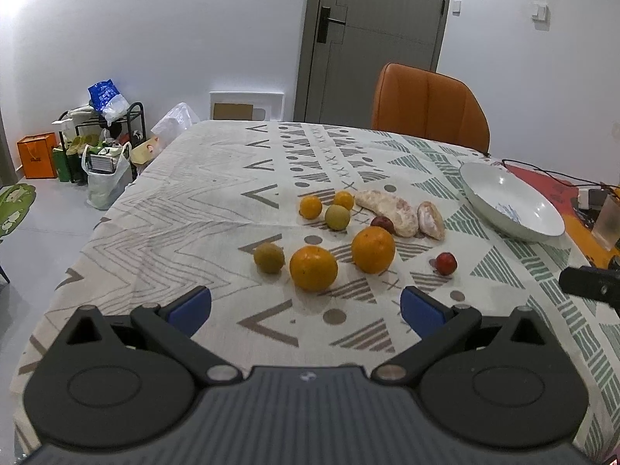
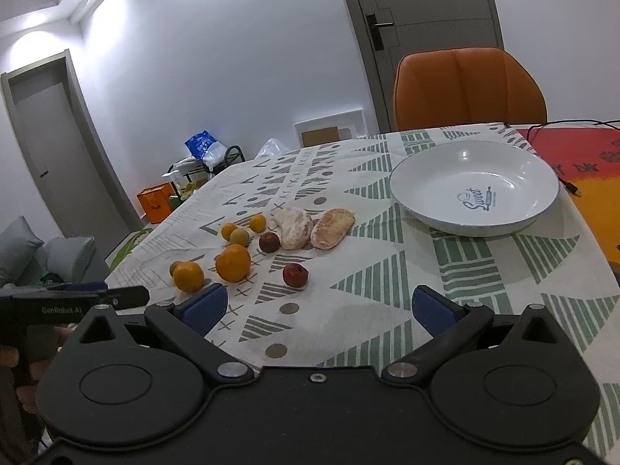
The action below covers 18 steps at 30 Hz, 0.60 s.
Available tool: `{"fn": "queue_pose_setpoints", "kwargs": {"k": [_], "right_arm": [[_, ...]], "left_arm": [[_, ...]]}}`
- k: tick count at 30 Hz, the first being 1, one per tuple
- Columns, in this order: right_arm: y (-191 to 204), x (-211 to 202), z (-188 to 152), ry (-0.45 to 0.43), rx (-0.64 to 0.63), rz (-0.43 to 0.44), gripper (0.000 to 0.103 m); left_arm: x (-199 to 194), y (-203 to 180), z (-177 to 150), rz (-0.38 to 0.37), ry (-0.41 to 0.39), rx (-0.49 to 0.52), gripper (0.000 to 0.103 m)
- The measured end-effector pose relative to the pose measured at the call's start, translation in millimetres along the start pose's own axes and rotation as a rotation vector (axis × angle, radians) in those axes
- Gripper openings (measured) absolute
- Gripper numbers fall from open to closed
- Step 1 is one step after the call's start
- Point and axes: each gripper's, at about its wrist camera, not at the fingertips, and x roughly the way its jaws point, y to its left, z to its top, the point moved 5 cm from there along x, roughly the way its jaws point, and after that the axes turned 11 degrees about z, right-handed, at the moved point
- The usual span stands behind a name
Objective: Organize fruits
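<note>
Ten or so fruits lie loose mid-worktop [image 1: 162, 201], none in the white bowl [image 2: 426, 178] at far right. Left gripper [image 1: 306, 308] fingers wide, empty, the near orange [image 1: 313, 267] just ahead. Right gripper [image 2: 317, 310] equally wide, red fruit [image 2: 295, 274] closest, bowl nearer it.

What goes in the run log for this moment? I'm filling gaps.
stage: before first pick | left gripper: open, holding nothing | right gripper: open, holding nothing | white bowl: no fruit inside | fruits: on tablecloth
</note>
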Motion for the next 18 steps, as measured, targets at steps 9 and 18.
{"fn": "queue_pose_setpoints", "kwargs": {"k": [9,18], "right_arm": [[-9.8,20.9,0.0,0.016,0.003,0.015,0.093],[-12.1,46.9,0.5,0.044,0.013,0.063,0.073]], "left_arm": [[17.1,-1.7,5.5,0.002,-0.014,-0.026,0.101],[35.2,-6.5,9.7,0.013,-0.015,-0.02,0.091]]}}
